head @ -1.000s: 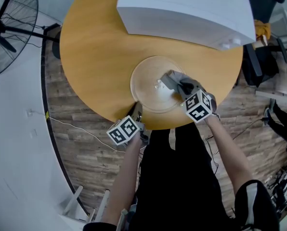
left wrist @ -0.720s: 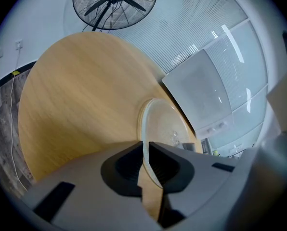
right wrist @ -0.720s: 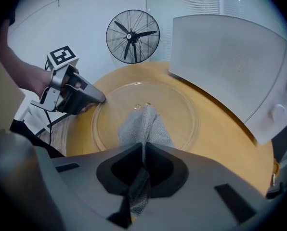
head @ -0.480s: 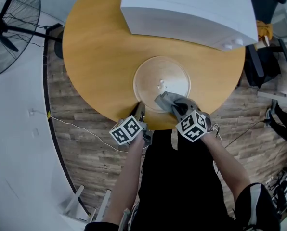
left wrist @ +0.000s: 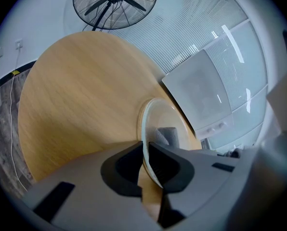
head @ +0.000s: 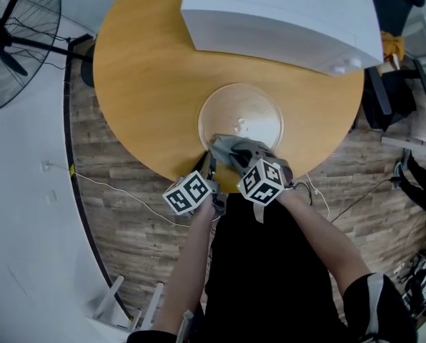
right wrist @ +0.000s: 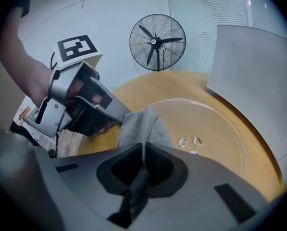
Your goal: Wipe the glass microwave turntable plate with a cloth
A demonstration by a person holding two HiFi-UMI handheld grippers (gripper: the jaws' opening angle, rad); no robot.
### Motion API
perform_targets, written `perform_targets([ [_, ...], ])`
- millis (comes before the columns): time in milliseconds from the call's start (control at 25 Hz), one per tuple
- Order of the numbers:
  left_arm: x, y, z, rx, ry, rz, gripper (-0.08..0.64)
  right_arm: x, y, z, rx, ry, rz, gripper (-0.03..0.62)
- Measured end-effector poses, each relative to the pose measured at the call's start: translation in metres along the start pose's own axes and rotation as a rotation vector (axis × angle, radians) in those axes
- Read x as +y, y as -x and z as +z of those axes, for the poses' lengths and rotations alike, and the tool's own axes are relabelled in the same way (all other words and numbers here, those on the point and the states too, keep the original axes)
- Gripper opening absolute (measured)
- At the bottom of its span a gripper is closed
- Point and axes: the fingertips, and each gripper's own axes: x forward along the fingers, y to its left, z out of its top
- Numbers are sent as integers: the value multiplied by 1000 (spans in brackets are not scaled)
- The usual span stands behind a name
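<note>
The clear glass turntable plate (head: 245, 116) lies flat on the round wooden table (head: 149, 84), near its front edge. My left gripper (head: 207, 164) is shut on the plate's near-left rim (left wrist: 145, 143), the glass edge pinched between its jaws. My right gripper (head: 236, 156) is shut on a grey cloth (head: 231, 148), which is pressed on the plate's near edge right beside the left gripper. In the right gripper view the cloth (right wrist: 142, 126) fans out from the jaws onto the glass (right wrist: 215, 129), and a few water drops (right wrist: 190, 141) sit near the plate's middle.
A white microwave (head: 284, 16) stands on the far side of the table behind the plate. A standing fan (head: 16, 45) is on the floor to the left. Bare tabletop lies left of the plate. Dark items and cables crowd the floor at the right.
My right gripper has dragged the cloth from the plate's right middle toward the near-left edge, ending next to the left gripper. The left gripper and plate stayed put.
</note>
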Motion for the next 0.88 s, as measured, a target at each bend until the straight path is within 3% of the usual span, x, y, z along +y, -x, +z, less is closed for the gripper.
perform_targets([
  [320, 2, -1, -2, 5, -2, 8, 34, -25, -30, 48, -83, 53, 36, 31],
  [600, 2, -1, 1, -6, -10, 4, 35, -88, -40, 67, -86, 28, -66, 31],
  [880, 2, -1, -1, -4, -9, 9, 35, -137, -19, 47, -81, -59, -142, 31],
])
